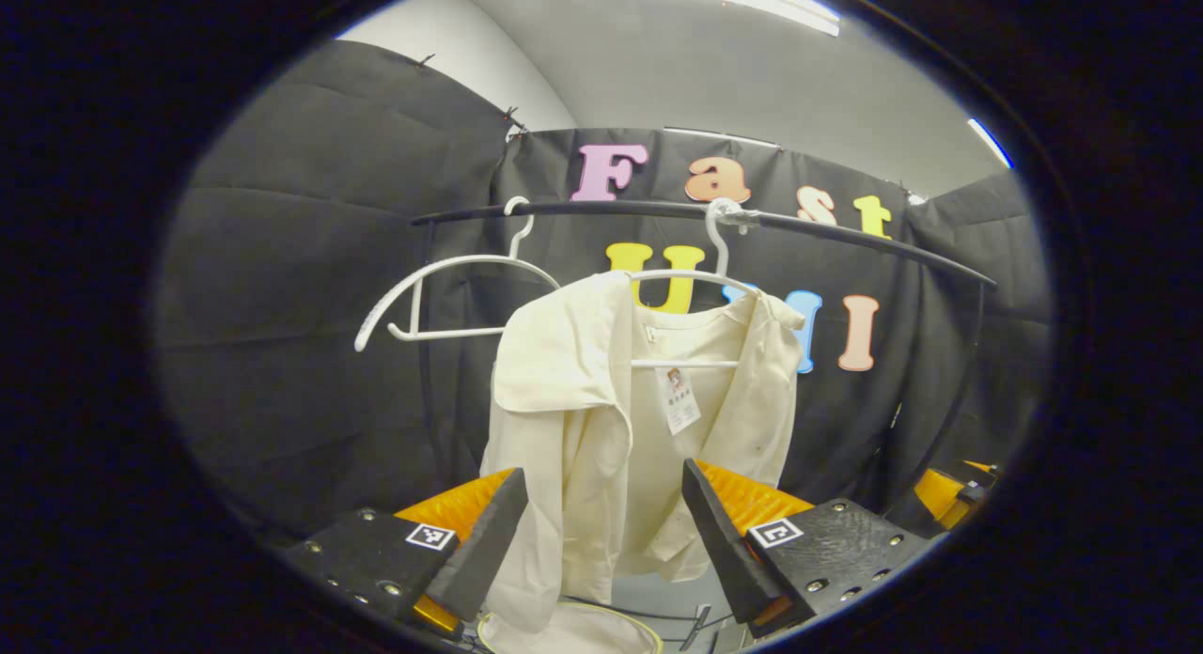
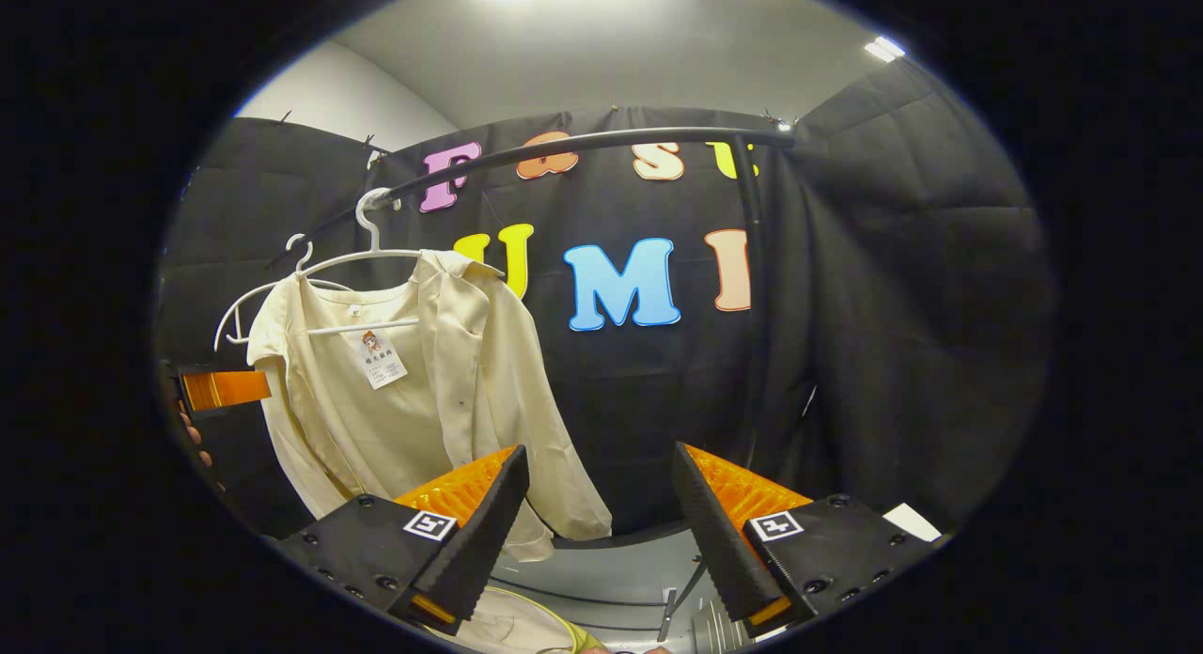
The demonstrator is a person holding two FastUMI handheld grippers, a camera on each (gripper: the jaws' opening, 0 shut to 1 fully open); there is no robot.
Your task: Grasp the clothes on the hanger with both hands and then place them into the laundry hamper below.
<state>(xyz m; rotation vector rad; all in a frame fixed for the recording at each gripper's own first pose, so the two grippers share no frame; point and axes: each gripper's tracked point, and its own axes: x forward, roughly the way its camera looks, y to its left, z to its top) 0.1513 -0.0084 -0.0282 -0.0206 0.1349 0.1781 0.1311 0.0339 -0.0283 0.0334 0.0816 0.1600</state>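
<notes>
A cream shirt hangs open on a white hanger from the black rail. My left gripper stands open just in front of the shirt's lower part, fingers either side of it without touching. In the right gripper view the same shirt hangs at the left on its hanger. My right gripper is open to the right of the shirt, with nothing between its fingers. The rim of the laundry hamper shows below the shirt, and again as the hamper at the bottom.
An empty white hanger hangs left of the shirt on the same rail. The rail's black upright post stands behind my right gripper. The other gripper and a hand's fingers show at the far left of the right gripper view.
</notes>
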